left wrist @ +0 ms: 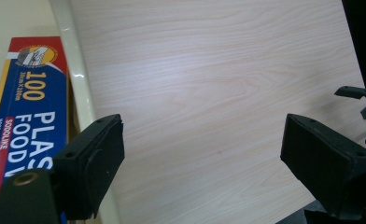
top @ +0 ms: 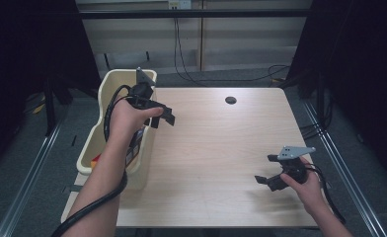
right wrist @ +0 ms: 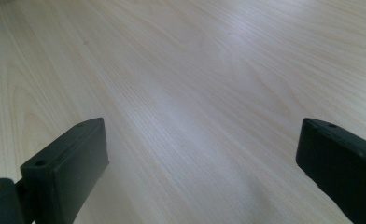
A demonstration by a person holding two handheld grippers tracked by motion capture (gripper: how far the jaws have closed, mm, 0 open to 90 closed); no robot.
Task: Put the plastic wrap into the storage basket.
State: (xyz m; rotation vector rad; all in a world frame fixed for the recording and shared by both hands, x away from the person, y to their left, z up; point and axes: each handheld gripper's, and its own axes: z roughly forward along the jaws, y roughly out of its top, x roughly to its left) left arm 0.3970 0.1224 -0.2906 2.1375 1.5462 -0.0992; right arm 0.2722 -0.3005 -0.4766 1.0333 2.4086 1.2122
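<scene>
My left gripper [top: 163, 117] hovers open over the left edge of the wooden table [top: 216, 143], beside a cream plastic bin [top: 116, 75]. Nothing is between its jaws in the left gripper view [left wrist: 202, 140]. A blue and red box of plastic food wrap [left wrist: 27, 116] lies inside the bin [left wrist: 76, 79], and in the high view the box [top: 135, 148] shows just behind my forearm. My right gripper [top: 266, 170] is held low over the table's front right part, open and with nothing in it [right wrist: 200, 140]. It also appears far off in the left gripper view [left wrist: 358, 95].
A dark round cable hole [top: 230, 100] sits near the table's far edge. The bin hangs off the table's left side. Cables trail from both grippers and across the floor behind the table. Metal rails run along both sides of the table.
</scene>
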